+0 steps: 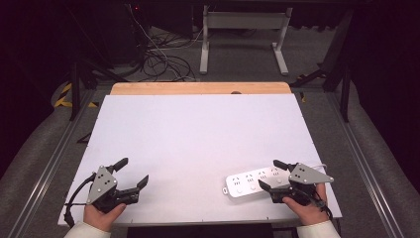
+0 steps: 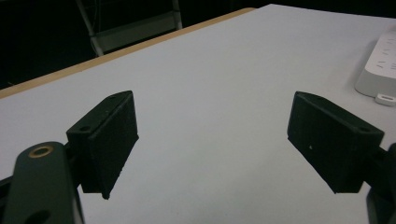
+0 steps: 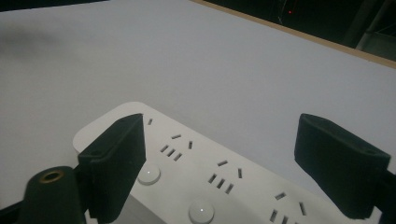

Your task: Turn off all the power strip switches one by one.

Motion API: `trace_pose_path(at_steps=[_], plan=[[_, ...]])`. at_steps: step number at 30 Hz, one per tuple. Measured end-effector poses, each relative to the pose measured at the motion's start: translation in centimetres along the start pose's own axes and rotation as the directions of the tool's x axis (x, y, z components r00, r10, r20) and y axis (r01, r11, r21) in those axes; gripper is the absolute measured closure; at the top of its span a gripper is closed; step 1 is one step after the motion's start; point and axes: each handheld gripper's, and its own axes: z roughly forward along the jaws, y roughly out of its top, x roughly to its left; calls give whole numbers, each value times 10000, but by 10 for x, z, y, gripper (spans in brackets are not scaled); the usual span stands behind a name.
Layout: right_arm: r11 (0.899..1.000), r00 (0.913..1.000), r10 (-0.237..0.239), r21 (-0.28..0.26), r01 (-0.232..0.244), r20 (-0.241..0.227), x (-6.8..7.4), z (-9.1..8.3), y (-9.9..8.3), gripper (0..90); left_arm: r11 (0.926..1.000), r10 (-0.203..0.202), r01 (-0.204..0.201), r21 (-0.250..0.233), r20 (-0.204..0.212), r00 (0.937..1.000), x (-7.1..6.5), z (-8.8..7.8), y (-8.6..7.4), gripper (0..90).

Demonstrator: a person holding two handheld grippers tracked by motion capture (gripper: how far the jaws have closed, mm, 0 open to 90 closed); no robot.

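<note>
Near the front right corner of the white table (image 1: 198, 144) lies a white power strip (image 1: 250, 182), flat on its back with its sockets and round buttons facing up. We hold the right gripper (image 1: 272, 174) over its right end, jaws spread wide, one on each long side of the body and touching nothing; in the right gripper view the strip (image 3: 196, 172) runs beneath and between them. Our left gripper (image 1: 134, 171) rests well apart at the front left, also spread wide with only bare table between its pads.

We judge the strip a rigid plastic bar: light enough for one gripper, stiff, not fragile, but smooth and glossy, so it may slip or swing if pinched at one end. We would take it across its narrow width, pads on the two long side walls, nearer the middle than now, so it hangs level. A small white tab (image 2: 385, 98) sticks out at its left end; it looks too slight to hold by.
</note>
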Motion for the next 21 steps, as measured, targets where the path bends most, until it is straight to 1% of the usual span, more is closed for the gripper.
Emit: trace_pose_path(at_steps=[3,4,6,11,13,17,20,21], plan=[[10000,10000,-9,-3,9,-28,1,0,0,172,10000,-38,38,24,49,10000,2,0,0,169],[10000,10000,-9,-3,9,-30,1,0,0,173,9999,-167,167,2,30,9999,1,0,0,169],[10000,10000,-21,0,21,-33,1,0,0,174,9998,-176,176,2,11,9998,1,0,0,169],[10000,9999,-87,-5,87,-72,1,0,3,176,10000,47,-47,43,-47,10000,1,0,0,169],[9999,9999,-136,0,136,-30,2,-1,4,177,10000,-24,24,8,-80,10000,0,0,0,169],[9998,9998,-172,-53,172,-24,1,-1,6,182,10000,23,-23,-3,-117,9999,0,-1,0,169],[9998,9998,-186,8,186,-12,1,-2,9,190,10000,52,-52,37,-132,9999,0,0,0,169],[9997,9997,-261,34,261,-15,0,-3,11,201,10000,47,-46,77,-125,9999,0,0,0,169]])
